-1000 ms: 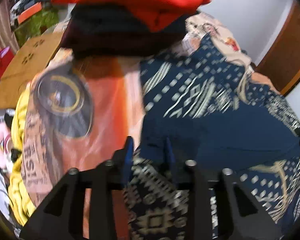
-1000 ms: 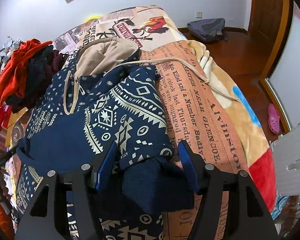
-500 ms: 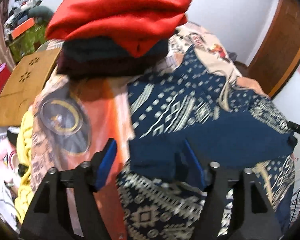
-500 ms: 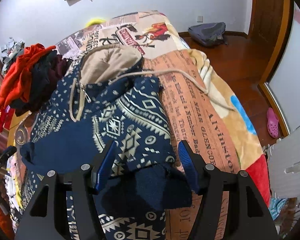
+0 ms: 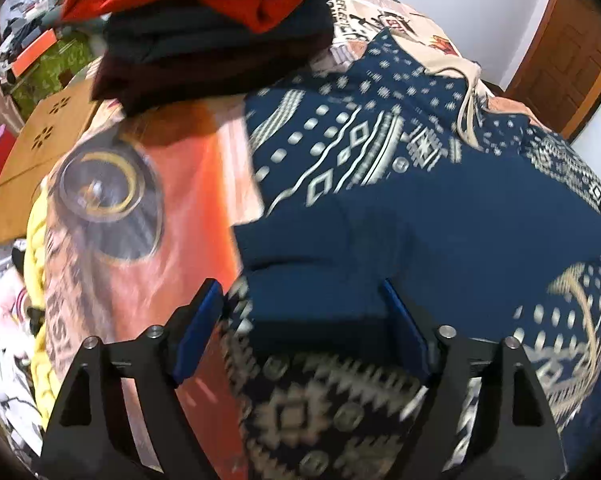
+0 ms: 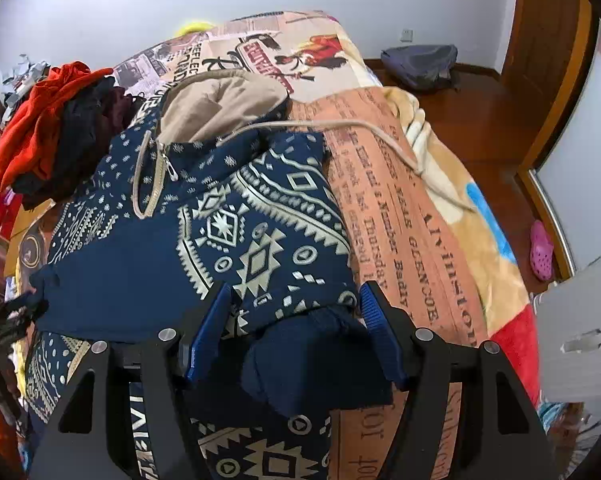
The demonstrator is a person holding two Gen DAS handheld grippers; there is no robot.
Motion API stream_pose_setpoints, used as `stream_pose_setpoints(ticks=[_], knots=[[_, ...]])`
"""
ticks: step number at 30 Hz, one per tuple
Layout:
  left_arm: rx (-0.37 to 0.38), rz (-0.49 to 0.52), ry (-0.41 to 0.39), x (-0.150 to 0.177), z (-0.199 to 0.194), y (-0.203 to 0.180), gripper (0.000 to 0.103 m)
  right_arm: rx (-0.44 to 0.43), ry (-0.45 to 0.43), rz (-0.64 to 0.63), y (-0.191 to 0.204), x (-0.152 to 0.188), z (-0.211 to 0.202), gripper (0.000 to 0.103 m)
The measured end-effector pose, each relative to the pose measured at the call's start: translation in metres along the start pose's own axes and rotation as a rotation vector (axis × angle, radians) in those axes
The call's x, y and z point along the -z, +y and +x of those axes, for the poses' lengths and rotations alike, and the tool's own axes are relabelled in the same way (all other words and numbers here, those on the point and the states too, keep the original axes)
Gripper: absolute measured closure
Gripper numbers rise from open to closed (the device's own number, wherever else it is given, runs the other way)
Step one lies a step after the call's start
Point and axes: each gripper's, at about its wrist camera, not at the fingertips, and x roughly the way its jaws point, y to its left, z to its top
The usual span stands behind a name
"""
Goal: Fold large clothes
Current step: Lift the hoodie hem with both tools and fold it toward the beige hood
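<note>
With the hoodie [image 6: 228, 240] spread on the bed [image 6: 400, 216], both my left gripper [image 5: 304, 332] and right gripper [image 6: 292, 328] gape wide, gripping nothing, each straddling a plain cuff; it looks thick, soft and floppy, so I'd pinch those ribbed cuffs.

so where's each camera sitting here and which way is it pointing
Left wrist: on the left gripper, low over the bed, facing the stack of folded clothes; both open blue-padded fingers show, straddling the hoodie's plain navy hem.
Right wrist: on the right gripper, looking up the bed across the navy patterned hoodie toward its beige hood and the wall; its open fingers flank a navy cuff.
Shared: hoodie, clothes stack, printed blanket.
</note>
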Motion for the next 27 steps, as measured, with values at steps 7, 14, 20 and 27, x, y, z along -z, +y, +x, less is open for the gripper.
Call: stream_pose_setpoints(ticks=[7, 14, 20, 27], knots=[[-0.018, 0.011, -0.021, 0.002, -0.022, 0.001, 0.017, 0.022, -0.052, -0.003, 0.001, -0.007, -0.016, 0.04], [-0.009, 0.087, -0.176, -0.047, -0.059, -0.027, 0.017, 0.006, -0.162, -0.044, 0.01, -0.036, -0.046, 0.04], [0.029, 0.148, -0.276, -0.106, -0.066, -0.062, 0.017, -0.019, -0.233, -0.09, 0.027, -0.068, -0.052, 0.04], [0.126, 0.183, -0.284, -0.179, -0.04, -0.108, 0.017, -0.084, -0.237, -0.09, 0.048, -0.113, -0.032, 0.04]])
